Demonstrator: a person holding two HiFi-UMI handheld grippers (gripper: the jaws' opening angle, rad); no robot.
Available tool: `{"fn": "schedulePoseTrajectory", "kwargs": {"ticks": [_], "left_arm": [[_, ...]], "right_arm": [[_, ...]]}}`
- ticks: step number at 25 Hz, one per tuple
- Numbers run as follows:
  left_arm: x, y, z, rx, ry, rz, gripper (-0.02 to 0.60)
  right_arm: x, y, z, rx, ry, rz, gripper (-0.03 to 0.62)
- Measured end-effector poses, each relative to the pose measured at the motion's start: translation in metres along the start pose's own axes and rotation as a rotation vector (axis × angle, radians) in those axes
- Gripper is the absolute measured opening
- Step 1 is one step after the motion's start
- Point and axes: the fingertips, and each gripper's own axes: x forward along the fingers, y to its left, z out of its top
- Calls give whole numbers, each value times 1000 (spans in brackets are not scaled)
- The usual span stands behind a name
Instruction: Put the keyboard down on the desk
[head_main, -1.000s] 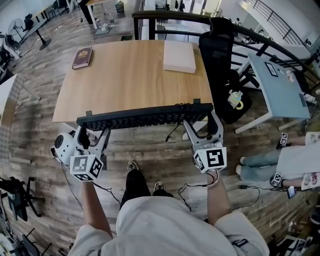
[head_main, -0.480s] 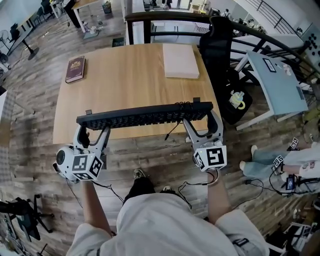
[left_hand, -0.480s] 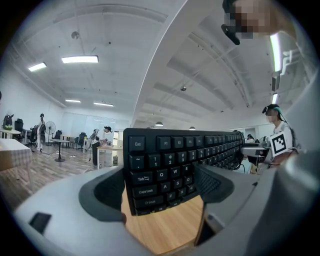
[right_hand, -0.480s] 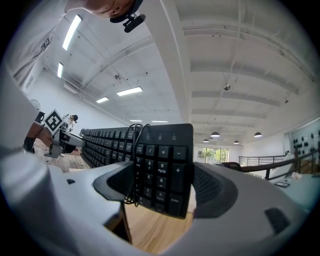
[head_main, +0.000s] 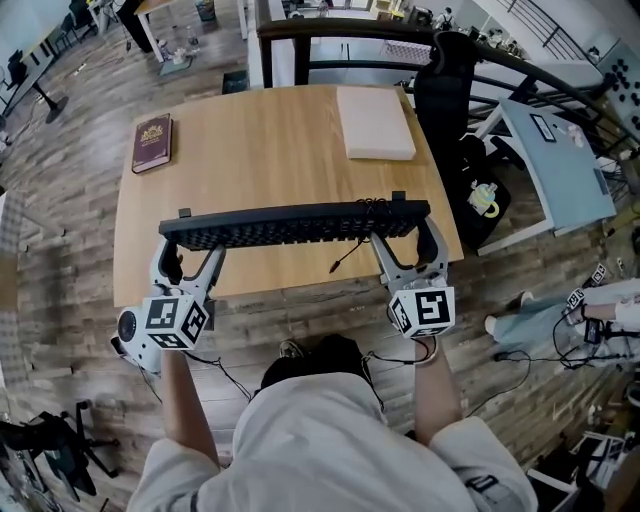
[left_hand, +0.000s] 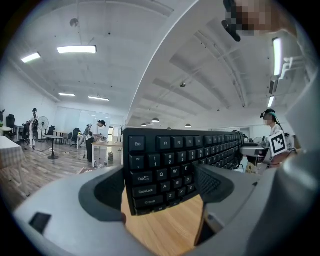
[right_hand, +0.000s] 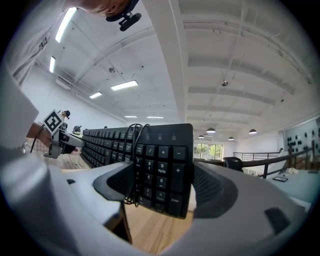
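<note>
Book title too small to read; keyboard underside hidden

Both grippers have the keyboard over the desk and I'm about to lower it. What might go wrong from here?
1. The cable dangles below the keyboard beside the right gripper; it may get trapped underneath or catch the desk edge.
2. The keyboard appears close to the desk's near edge; set down here, it might overhang.
3. It stands on its long edge between the jaws, keys towards the grippers; if the left gripper opens first, it may flop over.
</note>
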Motion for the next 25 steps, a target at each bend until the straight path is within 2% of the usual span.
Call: {"fn": "schedulePoseTrajectory", "kwargs": {"ticks": [10, 15, 25], "left_arm": [[37, 23, -23, -39, 68, 39, 430], [60, 26, -23, -43, 82, 72, 430], [90, 24, -48, -64, 137, 130, 430]], "right_arm": [[52, -8, -33, 19, 71, 38, 364], [82, -25, -43, 33, 75, 67, 364], [111, -45, -84, 75, 117, 115, 364]]}}
